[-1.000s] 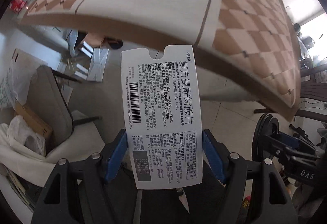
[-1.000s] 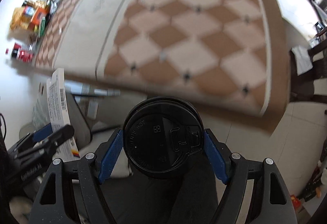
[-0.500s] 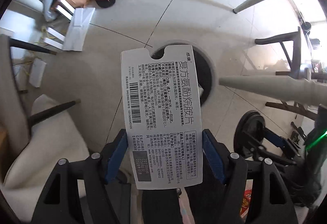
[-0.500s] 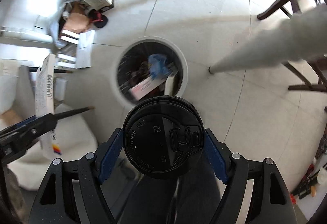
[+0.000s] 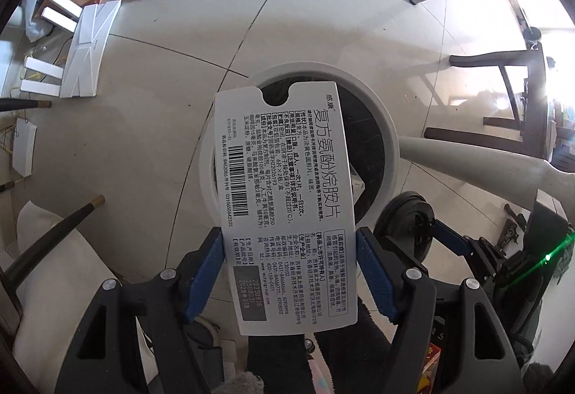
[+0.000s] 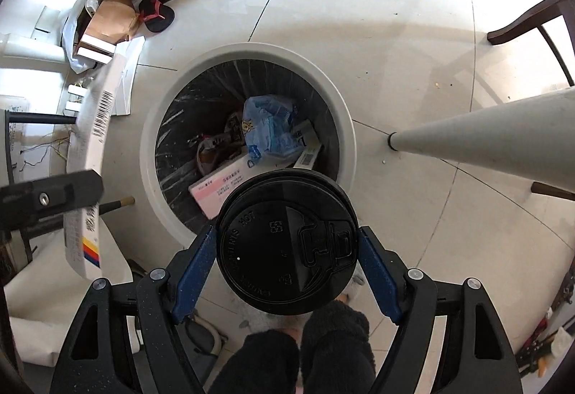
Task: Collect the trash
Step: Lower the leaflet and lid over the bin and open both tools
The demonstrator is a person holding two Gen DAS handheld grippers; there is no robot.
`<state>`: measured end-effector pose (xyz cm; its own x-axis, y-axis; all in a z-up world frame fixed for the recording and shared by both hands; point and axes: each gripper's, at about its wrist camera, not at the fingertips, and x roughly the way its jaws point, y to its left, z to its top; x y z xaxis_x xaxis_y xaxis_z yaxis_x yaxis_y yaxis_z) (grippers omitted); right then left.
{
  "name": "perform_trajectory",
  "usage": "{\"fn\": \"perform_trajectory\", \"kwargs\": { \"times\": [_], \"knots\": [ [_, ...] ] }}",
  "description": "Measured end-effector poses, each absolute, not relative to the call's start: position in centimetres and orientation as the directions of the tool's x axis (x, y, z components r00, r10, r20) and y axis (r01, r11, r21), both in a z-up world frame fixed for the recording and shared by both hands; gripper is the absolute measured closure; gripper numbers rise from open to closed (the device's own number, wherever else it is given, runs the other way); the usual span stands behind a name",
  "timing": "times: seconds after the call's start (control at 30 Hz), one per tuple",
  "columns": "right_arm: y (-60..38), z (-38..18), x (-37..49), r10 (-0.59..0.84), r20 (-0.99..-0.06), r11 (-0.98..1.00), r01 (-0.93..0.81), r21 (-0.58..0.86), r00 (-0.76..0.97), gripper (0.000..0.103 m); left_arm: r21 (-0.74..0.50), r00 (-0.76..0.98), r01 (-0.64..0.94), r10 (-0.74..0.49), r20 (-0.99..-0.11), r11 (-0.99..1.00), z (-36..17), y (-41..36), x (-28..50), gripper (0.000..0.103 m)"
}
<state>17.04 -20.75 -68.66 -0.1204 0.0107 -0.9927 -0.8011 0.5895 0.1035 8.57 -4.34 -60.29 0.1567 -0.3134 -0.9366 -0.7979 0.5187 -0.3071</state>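
Currently, left gripper (image 5: 290, 252) is clamped on a white medicine box (image 5: 284, 203), blue pads pressed to its two long edges; the box stands upright, printed face toward the camera, above the near-left rim of the white trash bin (image 5: 390, 139) on the tiled floor (image 5: 161, 78). Right gripper (image 6: 287, 252) is clamped on a black cup lid (image 6: 287, 241), marked HOT, held above the bin's near rim. Bin has a black liner and contains a blue plastic bag (image 6: 271, 128) and a pink carton (image 6: 219, 187). White table leg (image 6: 485, 142) slants in at the right.
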Motion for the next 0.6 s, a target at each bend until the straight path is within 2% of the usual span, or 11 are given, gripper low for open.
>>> {"fn": "perform_trajectory", "kwargs": {
  "times": [0.03,0.07,0.1,0.17,0.23,0.3,0.6],
  "knots": [
    [-20.6,-68.8,17.1,0.013,-0.993,0.589,-0.802,0.105,-0.121,0.023,-0.309,0.16,-0.798,-0.313,-0.936,0.517,-60.2,-4.3,8.6,0.026],
    [-20.4,-68.8,17.1,0.018,-0.992,0.588,-0.802,0.11,-0.124,0.023,-0.311,0.164,-0.798,-0.311,-0.936,0.516,-60.2,-4.2,8.5,0.013],
    [-20.2,-69.0,17.1,0.018,-0.991,0.583,-0.804,0.121,-0.136,0.022,-0.312,0.166,-0.798,-0.31,-0.936,0.515,-60.1,-4.1,8.6,0.004],
    [-19.9,-69.3,17.1,0.015,-0.989,0.576,-0.807,0.128,-0.147,0.022,-0.309,0.168,-0.802,-0.305,-0.938,0.511,-59.9,-4.0,8.3,0.003],
    [-19.7,-69.3,16.9,0.017,-0.987,0.576,-0.805,0.139,-0.158,0.009,-0.298,0.164,-0.806,-0.292,-0.942,0.511,-59.6,-3.9,8.2,0.003],
    [-19.7,-69.3,16.8,0.015,-0.986,0.58,-0.802,0.144,-0.166,0.002,-0.289,0.159,-0.812,-0.284,-0.946,0.508,-59.6,-4.0,8.4,0.003],
    [-20.4,-66.9,16.3,0.007,-0.99,0.596,-0.794,0.119,-0.143,0.001,-0.147,0.071,-0.837,-0.162,-0.984,0.527,-56.6,-5.1,5.5,0.003]
  ]
}}
